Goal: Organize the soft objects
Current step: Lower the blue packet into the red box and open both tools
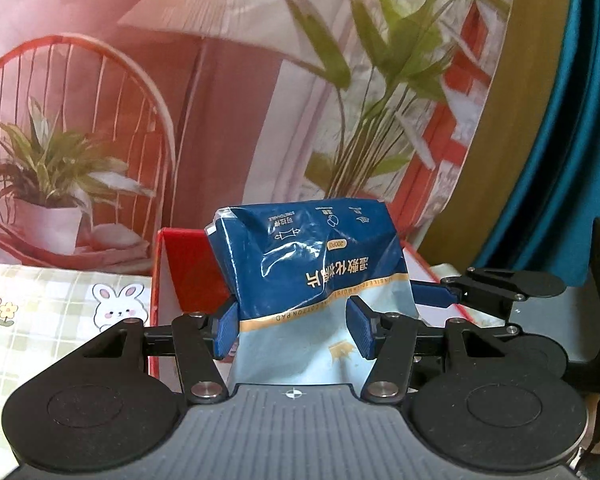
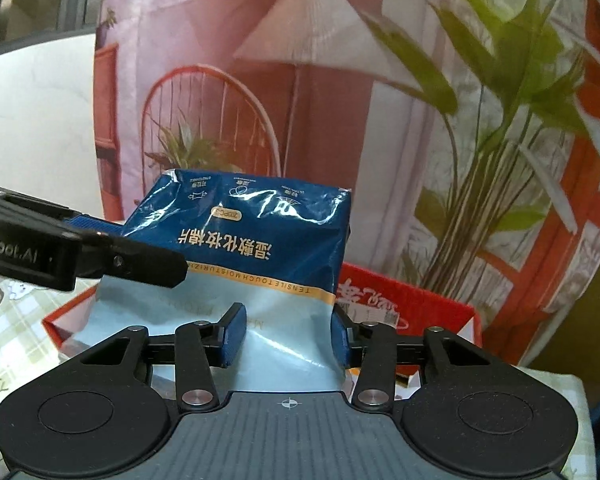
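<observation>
Cotton-pad pack [image 1: 312, 264] hangs over my landmark, the red box [image 1: 172, 264], presumably for lowering in. I pinch the pack's pale end near side of the box with the left gripper [image 1: 296, 326] and right gripper [image 2: 288, 334], sharing the limp load to prevent sagging.
</observation>
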Demonstrator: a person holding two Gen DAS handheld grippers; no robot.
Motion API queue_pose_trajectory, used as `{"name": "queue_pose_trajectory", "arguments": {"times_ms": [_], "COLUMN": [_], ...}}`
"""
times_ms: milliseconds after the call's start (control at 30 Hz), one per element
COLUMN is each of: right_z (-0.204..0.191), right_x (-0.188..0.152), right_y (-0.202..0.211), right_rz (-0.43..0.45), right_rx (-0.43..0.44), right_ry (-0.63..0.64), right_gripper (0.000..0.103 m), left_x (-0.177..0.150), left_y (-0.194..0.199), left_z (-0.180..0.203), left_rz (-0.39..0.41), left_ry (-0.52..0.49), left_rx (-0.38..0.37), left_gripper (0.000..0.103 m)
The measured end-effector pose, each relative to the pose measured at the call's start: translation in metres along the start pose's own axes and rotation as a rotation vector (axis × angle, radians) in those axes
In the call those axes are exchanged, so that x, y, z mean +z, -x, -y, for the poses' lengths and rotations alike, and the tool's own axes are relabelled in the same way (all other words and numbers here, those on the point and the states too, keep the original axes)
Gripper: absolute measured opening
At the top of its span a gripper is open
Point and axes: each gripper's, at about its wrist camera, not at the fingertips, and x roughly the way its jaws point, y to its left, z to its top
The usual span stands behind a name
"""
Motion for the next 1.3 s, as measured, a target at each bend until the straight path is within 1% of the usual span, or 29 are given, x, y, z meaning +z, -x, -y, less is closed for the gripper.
{"name": "queue_pose_trajectory", "arguments": {"times_ms": [233,333,433,533,633,833,1000,1100,1200,1233,1300], "right_z": [-0.007,-0.008,-0.009,-0.010,-0.013,-0.013,-0.003,0.001,0.006,0.007,0.008], "right_x": [-0.008,-0.013,-0.019,-0.023,-0.025,-0.029,-0.032,-0.033,-0.033,-0.033,-0.034], "right_y": [-0.024,-0.033,-0.038,-0.040,-0.041,-0.042,-0.040,-0.031,-0.017,-0.012,-0.002], "right_rz": [-0.073,-0.118,-0.162,-0.182,-0.190,-0.225,-0.255,-0.241,-0.206,-0.192,-0.167], "right_rx": [-0.004,-0.017,-0.015,-0.008,-0.013,-0.012,-0.036,-0.053,-0.053,-0.050,-0.049], "right_ry": [0.003,-0.011,-0.037,-0.057,-0.047,-0.047,-0.091,-0.105,-0.145,-0.157,-0.172], "right_gripper": [0.038,0.033,0.031,0.030,0.030,0.030,0.030,0.031,0.036,0.040,0.044], "left_x": [-0.004,-0.005,-0.006,-0.009,-0.012,-0.008,-0.008,-0.011,-0.016,-0.018,-0.023], "left_y": [-0.016,-0.021,-0.025,-0.029,-0.030,-0.020,-0.006,0.005,0.019,0.023,0.033], "left_z": [-0.013,-0.015,-0.016,-0.016,-0.017,-0.019,-0.016,-0.012,-0.007,-0.005,0.000], "left_rz": [-0.033,-0.040,-0.051,-0.070,-0.081,-0.057,-0.042,-0.032,-0.021,-0.018,-0.008], "left_ry": [0.005,0.001,-0.009,-0.033,-0.048,-0.045,-0.064,-0.074,-0.070,-0.067,-0.061], "left_rx": [0.030,0.046,0.060,0.089,0.107,0.135,0.164,0.174,0.177,0.180,0.183], "left_gripper": [0.058,0.058,0.058,0.058,0.058,0.058,0.061,0.068,0.074,0.077,0.078]}}
